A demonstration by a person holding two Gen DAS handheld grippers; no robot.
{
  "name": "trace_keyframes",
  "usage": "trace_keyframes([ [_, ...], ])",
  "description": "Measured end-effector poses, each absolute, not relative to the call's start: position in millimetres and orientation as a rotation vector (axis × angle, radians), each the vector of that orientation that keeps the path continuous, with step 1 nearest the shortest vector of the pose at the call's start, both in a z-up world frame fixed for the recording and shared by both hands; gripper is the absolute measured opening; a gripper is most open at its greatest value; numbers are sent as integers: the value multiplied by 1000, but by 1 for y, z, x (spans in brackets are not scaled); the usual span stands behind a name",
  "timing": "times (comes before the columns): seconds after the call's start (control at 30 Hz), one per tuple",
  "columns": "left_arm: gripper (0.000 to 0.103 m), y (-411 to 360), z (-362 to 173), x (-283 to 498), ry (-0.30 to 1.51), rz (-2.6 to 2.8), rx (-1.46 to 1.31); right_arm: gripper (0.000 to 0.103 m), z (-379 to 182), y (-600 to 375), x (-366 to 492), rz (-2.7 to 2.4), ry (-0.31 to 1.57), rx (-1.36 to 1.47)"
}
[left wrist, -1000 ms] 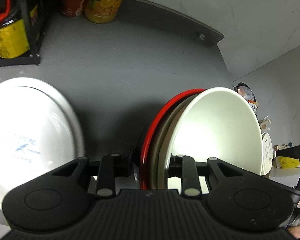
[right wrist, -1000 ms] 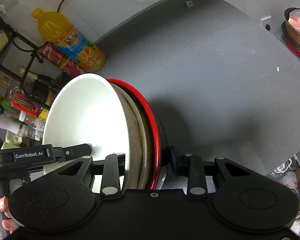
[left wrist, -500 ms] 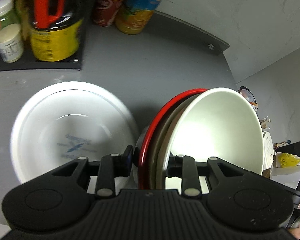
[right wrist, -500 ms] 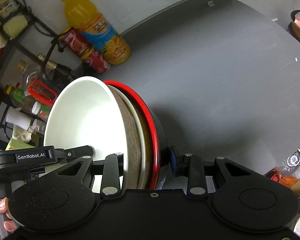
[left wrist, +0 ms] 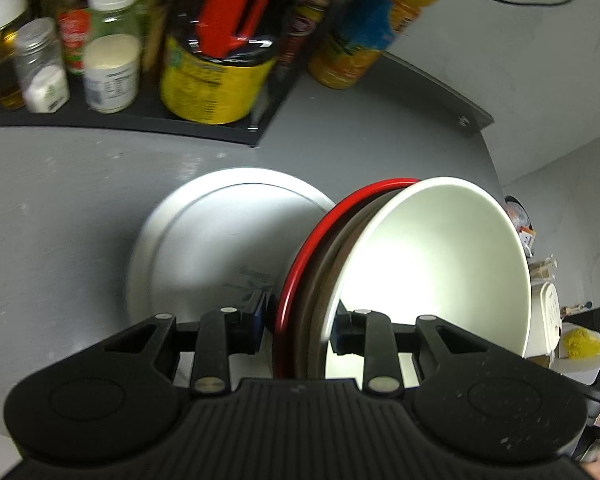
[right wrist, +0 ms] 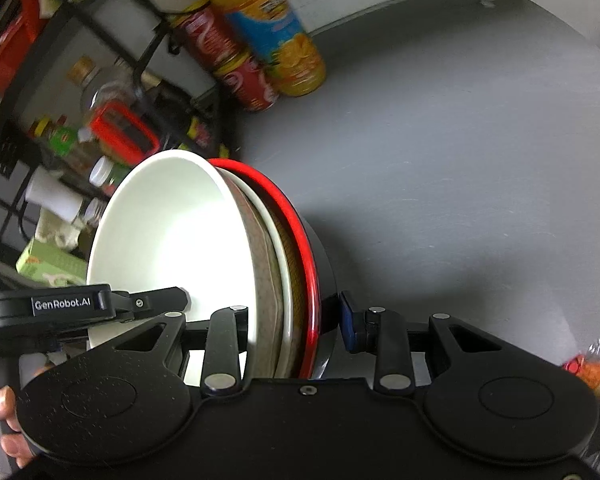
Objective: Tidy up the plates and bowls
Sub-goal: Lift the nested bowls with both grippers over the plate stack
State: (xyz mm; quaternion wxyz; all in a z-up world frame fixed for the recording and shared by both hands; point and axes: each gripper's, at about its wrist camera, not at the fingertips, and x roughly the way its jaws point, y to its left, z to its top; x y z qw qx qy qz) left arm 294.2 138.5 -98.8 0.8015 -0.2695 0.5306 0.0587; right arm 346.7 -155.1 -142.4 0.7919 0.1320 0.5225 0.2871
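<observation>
The left gripper (left wrist: 300, 320) and right gripper (right wrist: 292, 320) each pinch the rim of a tilted stack of nested dishes (left wrist: 380, 280): a white bowl (right wrist: 172, 248) innermost, brownish pieces, a red-rimmed bowl (left wrist: 320, 232) outermost. It hangs above the grey table (right wrist: 460, 160), beside a white plate (left wrist: 220, 248) lying flat.

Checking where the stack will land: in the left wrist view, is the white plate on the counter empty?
Yes, the white plate lies bare on the grey counter.
</observation>
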Motion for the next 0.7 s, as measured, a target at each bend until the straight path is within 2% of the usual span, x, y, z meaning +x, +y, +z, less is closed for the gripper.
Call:
trace_keyframes([
  [0.7,29,194,-125,297,1177,168,-624,32,-167,-108,349,632,1244,279],
])
